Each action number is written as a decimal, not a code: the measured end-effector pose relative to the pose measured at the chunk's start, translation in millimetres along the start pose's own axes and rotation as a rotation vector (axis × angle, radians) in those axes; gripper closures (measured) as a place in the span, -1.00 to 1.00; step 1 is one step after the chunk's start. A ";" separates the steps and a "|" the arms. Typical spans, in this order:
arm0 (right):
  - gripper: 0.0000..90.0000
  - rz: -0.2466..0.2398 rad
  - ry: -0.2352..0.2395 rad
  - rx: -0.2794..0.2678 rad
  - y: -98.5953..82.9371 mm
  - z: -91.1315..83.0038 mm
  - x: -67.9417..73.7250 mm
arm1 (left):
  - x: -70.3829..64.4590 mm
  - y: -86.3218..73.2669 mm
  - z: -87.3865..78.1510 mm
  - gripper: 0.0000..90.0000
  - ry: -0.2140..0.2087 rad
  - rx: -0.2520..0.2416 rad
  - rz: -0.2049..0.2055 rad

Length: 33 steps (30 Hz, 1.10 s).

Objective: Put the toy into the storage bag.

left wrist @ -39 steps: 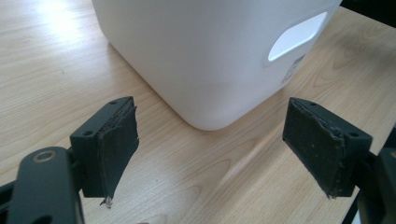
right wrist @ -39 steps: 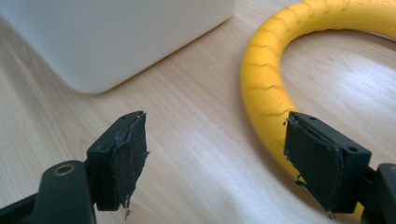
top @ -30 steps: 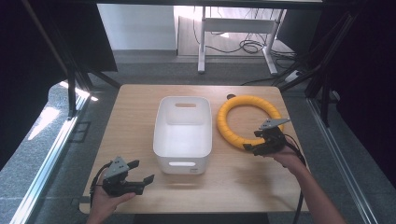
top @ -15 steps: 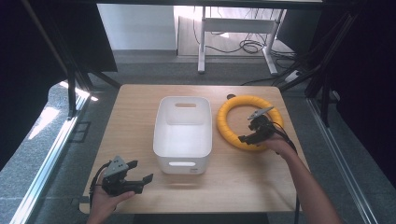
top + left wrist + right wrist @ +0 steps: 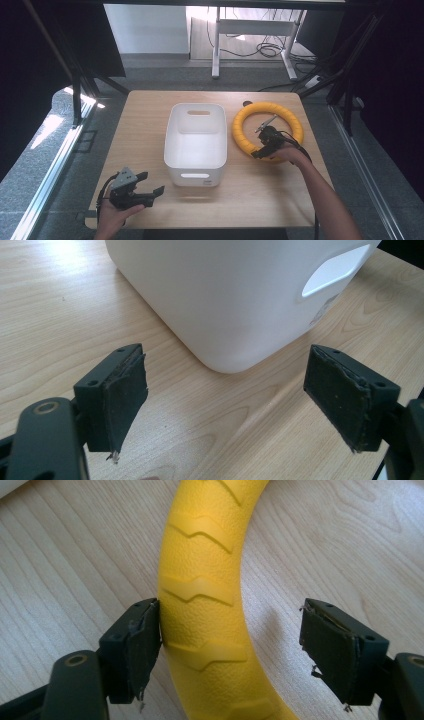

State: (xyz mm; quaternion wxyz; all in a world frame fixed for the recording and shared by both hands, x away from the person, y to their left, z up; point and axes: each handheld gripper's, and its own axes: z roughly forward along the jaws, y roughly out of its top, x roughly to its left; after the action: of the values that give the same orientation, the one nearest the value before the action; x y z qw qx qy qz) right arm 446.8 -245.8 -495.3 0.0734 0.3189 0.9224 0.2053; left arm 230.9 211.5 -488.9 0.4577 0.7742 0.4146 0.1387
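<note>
Wooden table (image 5: pixel 145 120) under me, dark floor all round, and the white bin (image 5: pixel 196 142) sits dead centre of the frame. To its right lies the yellow ring (image 5: pixel 250 116), flat on the wood. I've got my right gripper (image 5: pixel 264 146) at the ring's lower arc, jaws wide and straddling the tube (image 5: pixel 200 595): one pad touches its side, the other stands off, nothing clamped yet. That straddle sets me up to pinch. My left gripper (image 5: pixel 142 192) waits low left, jaws gaping and empty, pointing at the bin's near corner (image 5: pixel 225 315), probably ready to steady it.
</note>
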 end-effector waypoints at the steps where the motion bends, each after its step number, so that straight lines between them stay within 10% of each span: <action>1: -0.44 -0.001 0.002 0.001 -0.1 0.4 -0.4 | 0.0 0.0 0.2 -0.61 0.000 0.000 0.000; 26: 0.12 -0.114 0.071 0.097 8.1 15.5 3.2 | 3.9 -0.1 -4.2 -0.61 0.015 -0.008 -0.016; 33: 0.14 -0.086 0.113 0.021 10.6 6.7 -0.1 | 6.0 -0.5 -4.9 -0.61 0.018 -0.015 -0.025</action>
State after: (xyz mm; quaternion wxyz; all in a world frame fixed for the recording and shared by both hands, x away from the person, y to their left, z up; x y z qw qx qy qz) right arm 454.6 -236.1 -496.8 0.0266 0.2676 0.9399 0.2101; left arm 231.4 219.2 -487.7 0.4614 0.7643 0.4273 0.1429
